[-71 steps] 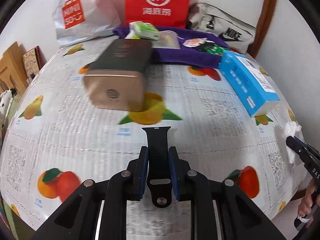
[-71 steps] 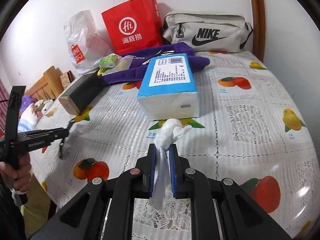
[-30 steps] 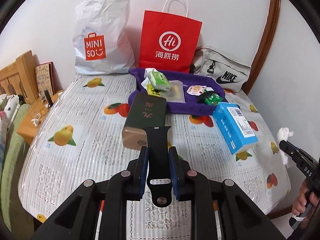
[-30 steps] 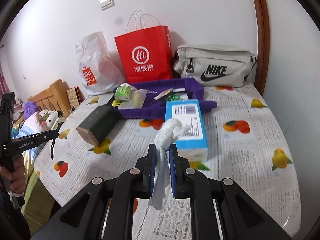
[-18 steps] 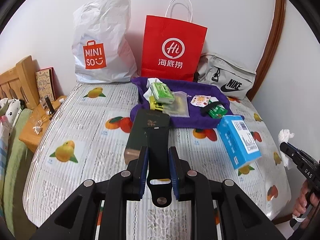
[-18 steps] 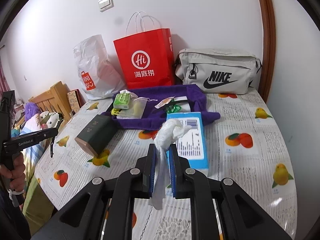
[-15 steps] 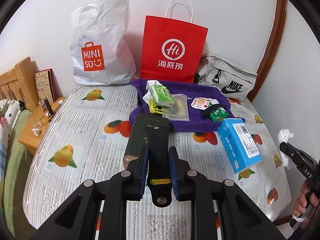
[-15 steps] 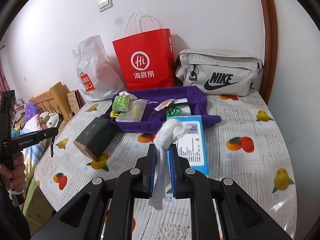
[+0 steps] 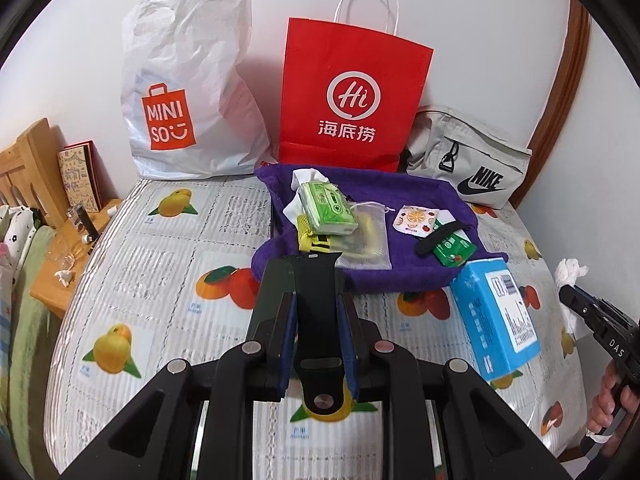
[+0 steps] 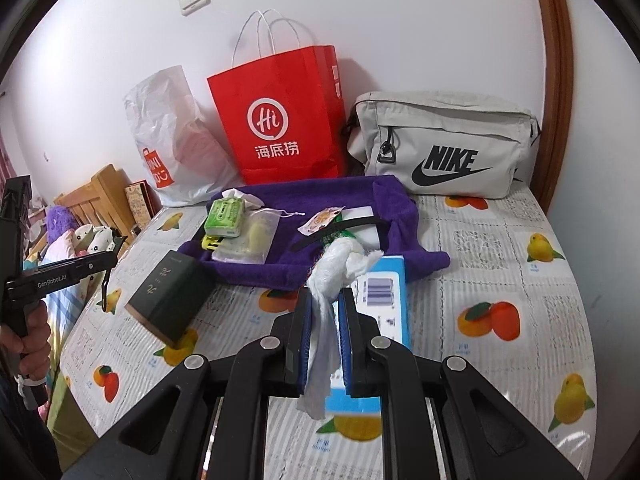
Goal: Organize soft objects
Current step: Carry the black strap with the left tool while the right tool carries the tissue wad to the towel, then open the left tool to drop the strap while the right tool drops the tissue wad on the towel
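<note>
Carry step: left tongs (image 9: 316,316) clamped on black strap (image 9: 318,300), right tongs (image 10: 325,328) clamped on white tissue (image 10: 334,268), both above near table (image 10: 500,264). Next: placement on purple cloth (image 9: 384,276), far centre, then release.

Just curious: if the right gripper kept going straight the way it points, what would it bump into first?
Probably the blue tissue pack on the table just beyond the right gripper, which clamps a crumpled white tissue; depth is uncertain.

A red paper bag (image 9: 356,96) and a white plastic bag (image 9: 188,92) stand against the wall, far ahead of the tool. A grey Nike bag (image 10: 444,148) lies right of them.
</note>
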A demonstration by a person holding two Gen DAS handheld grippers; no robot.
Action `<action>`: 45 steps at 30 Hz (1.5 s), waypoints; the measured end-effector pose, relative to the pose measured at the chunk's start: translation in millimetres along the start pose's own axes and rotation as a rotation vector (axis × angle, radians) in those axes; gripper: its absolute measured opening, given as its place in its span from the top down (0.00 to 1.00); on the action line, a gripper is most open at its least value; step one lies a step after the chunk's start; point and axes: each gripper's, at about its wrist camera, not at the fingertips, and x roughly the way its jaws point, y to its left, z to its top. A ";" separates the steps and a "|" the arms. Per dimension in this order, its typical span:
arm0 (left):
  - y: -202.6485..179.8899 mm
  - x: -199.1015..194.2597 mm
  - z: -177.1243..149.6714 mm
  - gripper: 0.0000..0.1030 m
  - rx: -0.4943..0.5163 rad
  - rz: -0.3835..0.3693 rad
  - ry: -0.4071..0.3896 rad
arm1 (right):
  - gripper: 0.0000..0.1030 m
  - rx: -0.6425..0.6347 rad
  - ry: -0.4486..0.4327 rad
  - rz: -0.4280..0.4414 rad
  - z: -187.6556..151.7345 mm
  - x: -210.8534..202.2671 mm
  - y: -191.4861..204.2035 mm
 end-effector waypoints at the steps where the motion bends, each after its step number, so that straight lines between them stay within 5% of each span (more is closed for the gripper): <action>1: 0.0 4.3 2.5 0.81 -0.001 0.000 0.004 | 0.87 -0.002 0.007 0.000 2.5 5.6 -1.5; 45: -46.4 140.0 93.9 0.80 0.043 -0.059 0.085 | 0.87 -0.069 0.127 0.078 99.7 174.4 -21.2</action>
